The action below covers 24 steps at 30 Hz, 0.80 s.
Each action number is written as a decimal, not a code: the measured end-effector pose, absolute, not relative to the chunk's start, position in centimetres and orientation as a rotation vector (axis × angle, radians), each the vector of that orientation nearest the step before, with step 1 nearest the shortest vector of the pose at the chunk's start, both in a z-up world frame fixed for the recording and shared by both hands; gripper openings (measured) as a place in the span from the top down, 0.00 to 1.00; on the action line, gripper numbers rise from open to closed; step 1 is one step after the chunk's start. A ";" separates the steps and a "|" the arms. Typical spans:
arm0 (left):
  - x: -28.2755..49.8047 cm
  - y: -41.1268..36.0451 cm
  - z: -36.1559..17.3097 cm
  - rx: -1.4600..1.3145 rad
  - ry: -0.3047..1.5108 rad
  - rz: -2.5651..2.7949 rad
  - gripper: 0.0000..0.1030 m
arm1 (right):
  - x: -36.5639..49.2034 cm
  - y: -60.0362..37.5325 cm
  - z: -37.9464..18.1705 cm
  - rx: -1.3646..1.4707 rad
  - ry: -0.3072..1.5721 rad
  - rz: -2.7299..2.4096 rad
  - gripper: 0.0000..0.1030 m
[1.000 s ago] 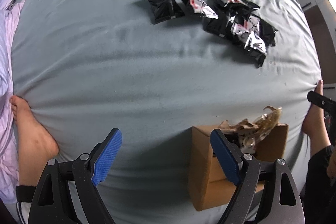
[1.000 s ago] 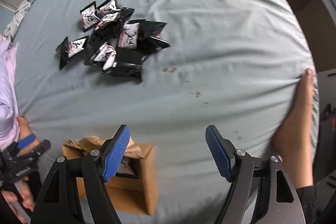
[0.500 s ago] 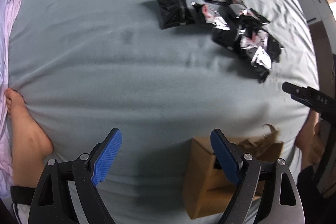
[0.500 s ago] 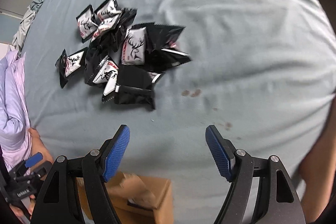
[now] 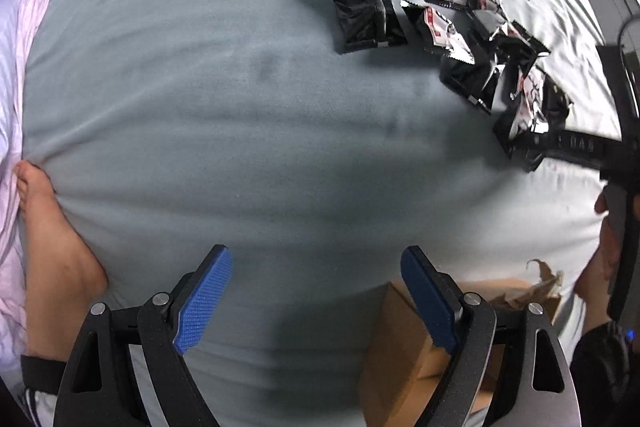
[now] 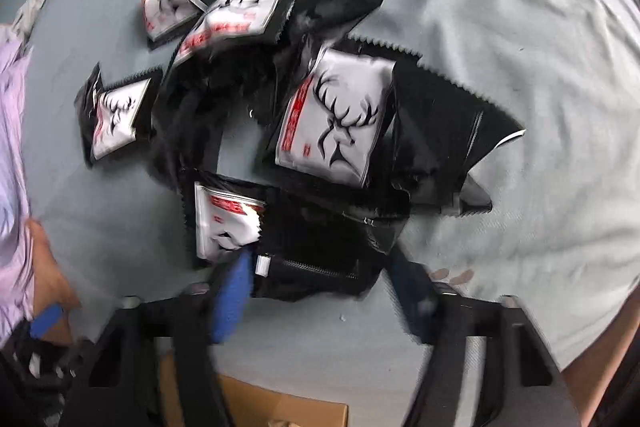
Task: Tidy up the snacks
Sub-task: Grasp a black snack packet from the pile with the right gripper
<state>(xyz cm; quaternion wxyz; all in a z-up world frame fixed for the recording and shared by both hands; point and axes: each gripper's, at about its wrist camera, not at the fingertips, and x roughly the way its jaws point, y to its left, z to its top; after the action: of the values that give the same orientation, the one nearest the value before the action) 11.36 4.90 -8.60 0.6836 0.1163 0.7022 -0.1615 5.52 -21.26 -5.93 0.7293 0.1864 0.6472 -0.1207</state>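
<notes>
Blue-padded, the right gripper [image 6: 320, 283] has just been closing its jaws and stands about half open, straddling the nearest black foil snack packet [image 6: 316, 267] at the near edge of the heap; blur hides whether the pads press it. That heap of black-and-white foil snack packets with an antler print [image 6: 332, 123] lies on the pale grey-green bedsheet [image 6: 500, 27]. The left gripper [image 5: 316, 291] hangs wide open with nothing between its blue pads, over bare sheet just beside the brown cardboard box [image 5: 404, 343]. A bare foot [image 5: 48, 239] rests at the sheet's edge.
</notes>
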 end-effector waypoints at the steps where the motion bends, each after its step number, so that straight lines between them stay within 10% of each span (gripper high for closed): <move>1: 11.4 4.9 -8.6 0.258 1.572 -0.366 0.15 | 5.2 -21.3 -5.7 0.389 1.425 -0.261 0.48; 24: 20.4 -4.3 -9.9 0.326 1.393 -0.325 0.15 | -4.3 -26.0 2.8 0.527 1.225 -0.217 0.55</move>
<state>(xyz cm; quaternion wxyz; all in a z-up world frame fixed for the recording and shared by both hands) 20.42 -4.26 -9.90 0.7428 0.1485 0.6357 -0.1484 -4.25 -25.97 2.81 0.7805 0.2437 0.5669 -0.1004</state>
